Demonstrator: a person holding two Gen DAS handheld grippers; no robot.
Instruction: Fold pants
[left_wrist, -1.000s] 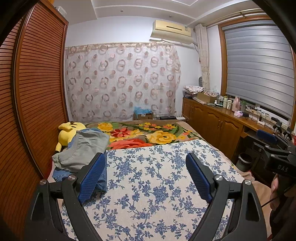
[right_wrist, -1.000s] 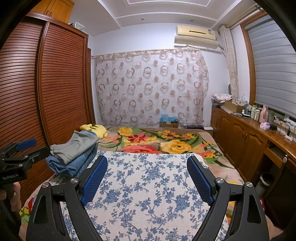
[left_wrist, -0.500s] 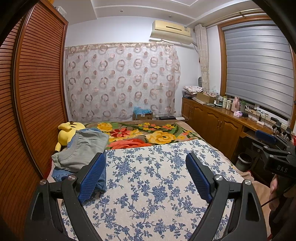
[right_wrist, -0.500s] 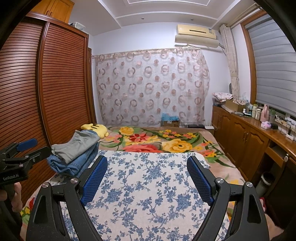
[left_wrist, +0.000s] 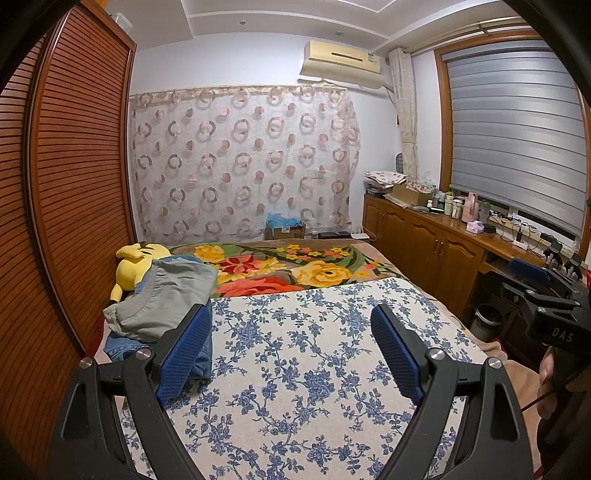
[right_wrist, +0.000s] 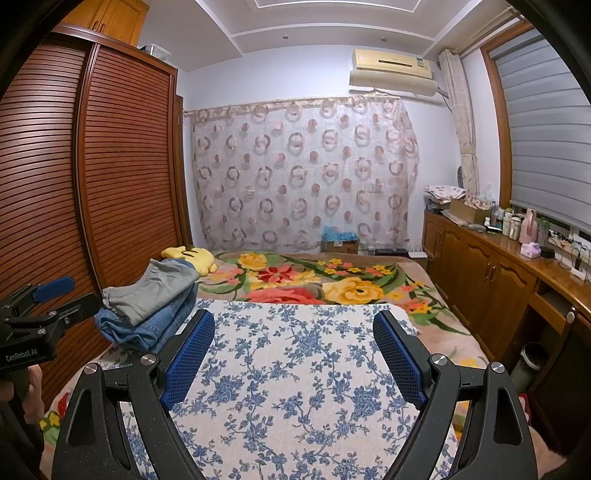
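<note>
A stack of folded pants lies at the left edge of the bed: grey pants (left_wrist: 166, 299) on top of blue jeans (left_wrist: 122, 349). It also shows in the right wrist view, grey pants (right_wrist: 147, 291) over jeans (right_wrist: 147, 326). My left gripper (left_wrist: 291, 354) is open and empty above the blue-flowered cloth (left_wrist: 295, 369), its left finger just right of the stack. My right gripper (right_wrist: 293, 354) is open and empty above the same cloth (right_wrist: 288, 369). Each gripper shows at the edge of the other's view.
A yellow plush toy (left_wrist: 135, 264) lies behind the stack. A flowered blanket (left_wrist: 295, 266) covers the far half of the bed. A louvred wardrobe (left_wrist: 74, 184) runs along the left. A wooden cabinet (left_wrist: 424, 240) with bottles lines the right wall.
Both views have shifted very slightly; the grippers stay open and the stack of pants has not moved.
</note>
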